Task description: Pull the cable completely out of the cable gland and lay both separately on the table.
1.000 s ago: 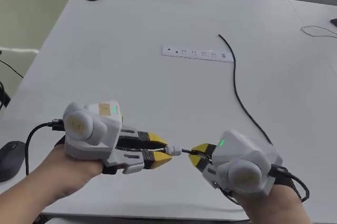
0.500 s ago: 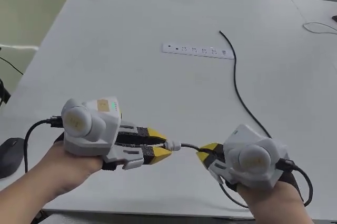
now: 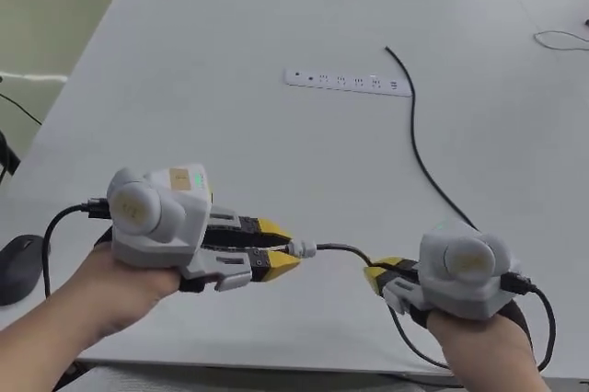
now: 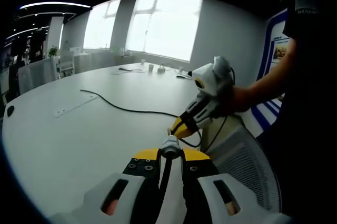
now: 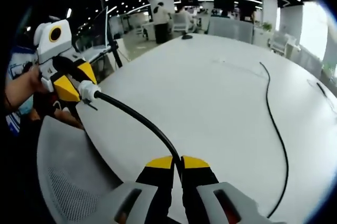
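- The left gripper (image 3: 283,247) clamps the cable gland (image 3: 302,249), with the cable (image 3: 345,250) threaded into it.
- The right gripper (image 3: 375,272) pinches that cable.
- On the white table (image 3: 230,134), a power strip (image 3: 348,83) lies beyond.

Your left gripper (image 3: 287,254): at 7 o'clock in the head view, tips toward 3 o'clock, jaws pinched on the cable gland (image 3: 302,249), your left hand (image 3: 101,286) wrapped beneath. Your right gripper (image 3: 375,274): at 5 o'clock, tips toward 9 o'clock, jaws clamped on the cable (image 3: 342,249), your right hand (image 3: 479,341) behind. The two grippers' tips are apart.
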`<state>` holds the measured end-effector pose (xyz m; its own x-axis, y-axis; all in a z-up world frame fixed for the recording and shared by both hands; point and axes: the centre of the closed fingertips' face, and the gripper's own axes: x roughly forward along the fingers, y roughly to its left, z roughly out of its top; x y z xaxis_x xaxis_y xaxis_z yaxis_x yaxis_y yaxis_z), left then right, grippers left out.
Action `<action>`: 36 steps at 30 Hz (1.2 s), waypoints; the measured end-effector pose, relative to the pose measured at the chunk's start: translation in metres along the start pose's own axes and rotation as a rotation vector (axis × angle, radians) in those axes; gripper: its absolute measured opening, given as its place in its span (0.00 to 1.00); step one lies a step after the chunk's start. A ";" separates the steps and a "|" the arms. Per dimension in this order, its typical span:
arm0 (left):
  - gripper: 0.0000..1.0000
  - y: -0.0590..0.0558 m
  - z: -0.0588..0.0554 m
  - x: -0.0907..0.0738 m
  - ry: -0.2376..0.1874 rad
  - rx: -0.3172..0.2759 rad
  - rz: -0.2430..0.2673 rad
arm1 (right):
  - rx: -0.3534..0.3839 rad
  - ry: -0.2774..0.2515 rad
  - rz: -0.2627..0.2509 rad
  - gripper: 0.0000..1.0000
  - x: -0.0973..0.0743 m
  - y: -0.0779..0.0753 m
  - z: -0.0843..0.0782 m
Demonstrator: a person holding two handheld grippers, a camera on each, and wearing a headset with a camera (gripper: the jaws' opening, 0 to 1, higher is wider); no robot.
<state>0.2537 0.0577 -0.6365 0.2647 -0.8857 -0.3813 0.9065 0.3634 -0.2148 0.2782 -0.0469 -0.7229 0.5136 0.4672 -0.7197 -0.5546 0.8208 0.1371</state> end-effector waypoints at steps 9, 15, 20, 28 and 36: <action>0.15 0.000 -0.001 0.002 0.002 -0.001 0.004 | 0.134 -0.001 0.008 0.00 0.005 -0.009 -0.014; 0.15 0.002 0.001 0.002 -0.002 -0.008 0.007 | 0.090 -0.015 0.007 0.01 0.004 -0.009 -0.011; 0.15 0.005 0.001 0.001 -0.001 -0.010 0.013 | 0.058 -0.023 0.021 0.01 0.000 -0.006 -0.011; 0.15 0.008 0.004 -0.002 -0.012 -0.016 0.027 | -0.007 -0.036 0.022 0.06 -0.008 -0.004 -0.005; 0.15 0.010 0.005 -0.004 -0.006 -0.012 0.026 | -0.131 -0.102 0.062 0.19 -0.027 0.018 0.027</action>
<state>0.2637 0.0638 -0.6323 0.2903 -0.8776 -0.3816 0.8952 0.3900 -0.2158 0.2721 -0.0358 -0.6824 0.5356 0.5523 -0.6388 -0.6648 0.7423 0.0843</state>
